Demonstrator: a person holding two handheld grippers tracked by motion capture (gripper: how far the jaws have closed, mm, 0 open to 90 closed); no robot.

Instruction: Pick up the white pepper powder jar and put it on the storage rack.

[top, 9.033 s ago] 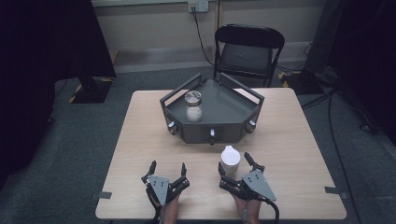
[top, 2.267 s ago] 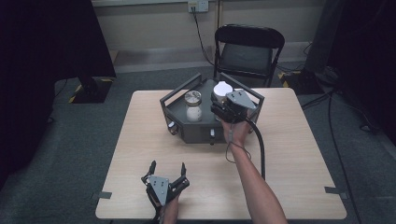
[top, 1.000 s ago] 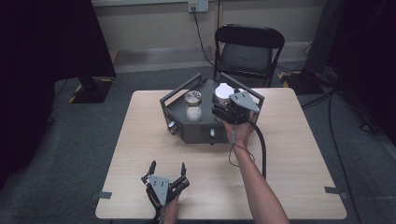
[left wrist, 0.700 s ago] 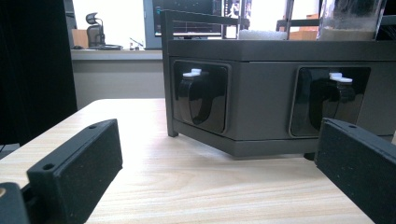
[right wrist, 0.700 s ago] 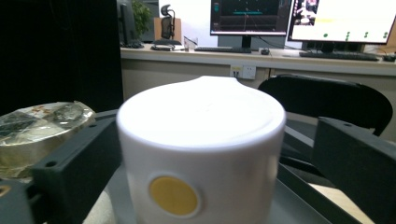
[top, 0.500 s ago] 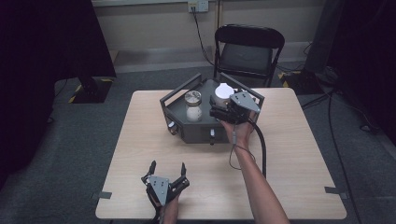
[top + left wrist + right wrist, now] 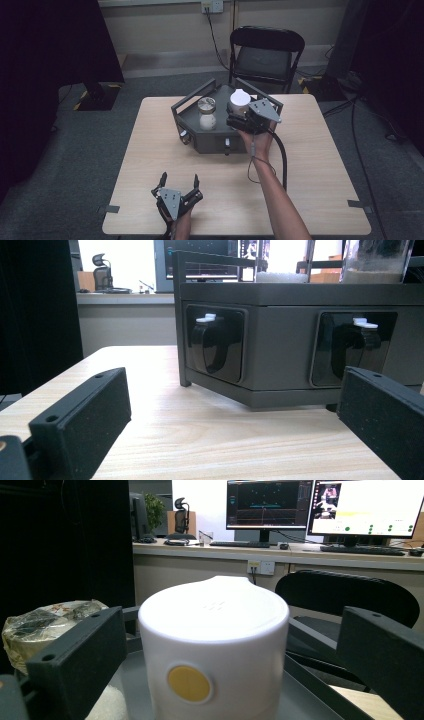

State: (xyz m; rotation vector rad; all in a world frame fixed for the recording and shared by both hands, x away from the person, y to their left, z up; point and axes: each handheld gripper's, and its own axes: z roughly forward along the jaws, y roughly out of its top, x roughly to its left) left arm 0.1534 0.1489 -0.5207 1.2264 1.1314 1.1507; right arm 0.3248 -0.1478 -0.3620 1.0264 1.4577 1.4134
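— Carried from the near table edge up onto the dark tray (image 7: 192,117), that white canister (image 7: 240,102); parked there beside the foil-capped jar (image 7: 206,112), upright, on the tray's right half.

— And the right gripper (image 7: 239,121)?

— Just been opening around it. Jaws stood wide on either side of the canister in the right gripper view, with gaps showing between pads and white wall (image 7: 215,645). Released, then, not squeezing. Yellow round dot (image 7: 188,683) faced that camera, low on the canister.

— Left gripper (image 7: 179,186)?

— Rested low on the wooden table (image 7: 310,165) at the near edge, well apart from the tray. Jaws spread wide, nothing between them. Looked straight at the tray's front panels and two black knobs (image 7: 212,342) in the left gripper view.

— Anything behind?

— Folding chair (image 7: 265,50) past the far table edge.
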